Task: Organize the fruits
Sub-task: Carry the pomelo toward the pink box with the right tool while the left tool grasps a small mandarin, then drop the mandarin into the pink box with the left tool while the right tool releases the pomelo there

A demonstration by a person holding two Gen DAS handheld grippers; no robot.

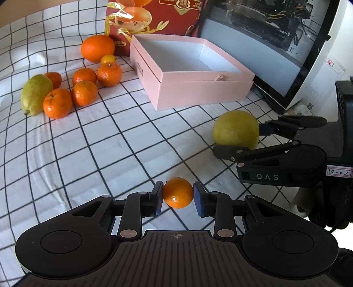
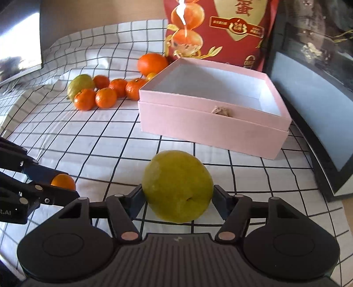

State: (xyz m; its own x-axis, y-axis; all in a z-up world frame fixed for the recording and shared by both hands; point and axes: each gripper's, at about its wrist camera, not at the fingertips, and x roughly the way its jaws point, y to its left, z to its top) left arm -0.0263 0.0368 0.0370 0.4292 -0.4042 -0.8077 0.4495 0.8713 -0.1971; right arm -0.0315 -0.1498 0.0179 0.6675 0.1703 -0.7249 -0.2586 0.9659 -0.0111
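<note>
My left gripper is shut on a small mandarin, just above the checked cloth; it also shows in the right wrist view. My right gripper is shut on a yellow-green pear-like fruit, also in the left wrist view, at the right. An open pink box stands empty beyond both grippers, also in the right wrist view. A pile of mandarins, a big orange and a second green fruit lie at the far left.
A red gift bag stands behind the box. A dark-framed screen leans along the right side. The checked tablecloth covers the table, wrinkled at the left.
</note>
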